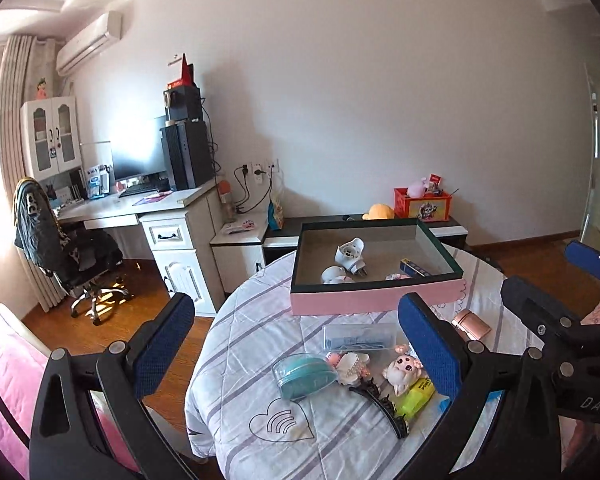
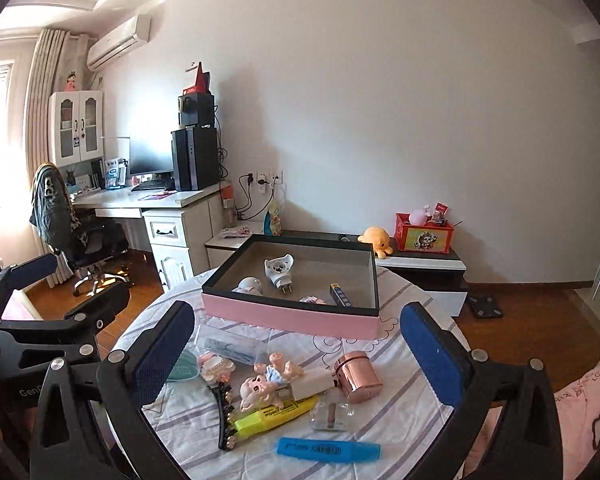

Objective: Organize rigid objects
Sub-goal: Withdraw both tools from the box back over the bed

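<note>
A pink box (image 1: 374, 300) (image 2: 292, 318) with a dark rim stands at the far side of a round table under a striped cloth (image 1: 252, 400) (image 2: 384, 420). A white plug adapter (image 1: 351, 254) (image 2: 279, 270) and a small dark blue box (image 2: 341, 296) lie in it. Near me lie a teal case (image 1: 304, 374), a clear case (image 1: 358, 336), a pig figurine (image 1: 402, 370) (image 2: 256, 392), a black hair clip (image 1: 382, 404) (image 2: 225, 416), a yellow highlighter (image 2: 274, 414), a blue highlighter (image 2: 328, 449) and a rose-gold cylinder (image 2: 358, 372) (image 1: 470, 324). My left gripper (image 1: 296, 344) and right gripper (image 2: 296, 350) hover open and empty over them.
A low black-and-white cabinet (image 2: 432, 266) with a red toy box (image 2: 424, 234) and a yellow plush (image 2: 376, 238) stands behind the table. A desk (image 1: 140, 208) with a computer and an office chair (image 1: 64, 248) are at the left. Pink bedding (image 1: 8, 380) lies near left.
</note>
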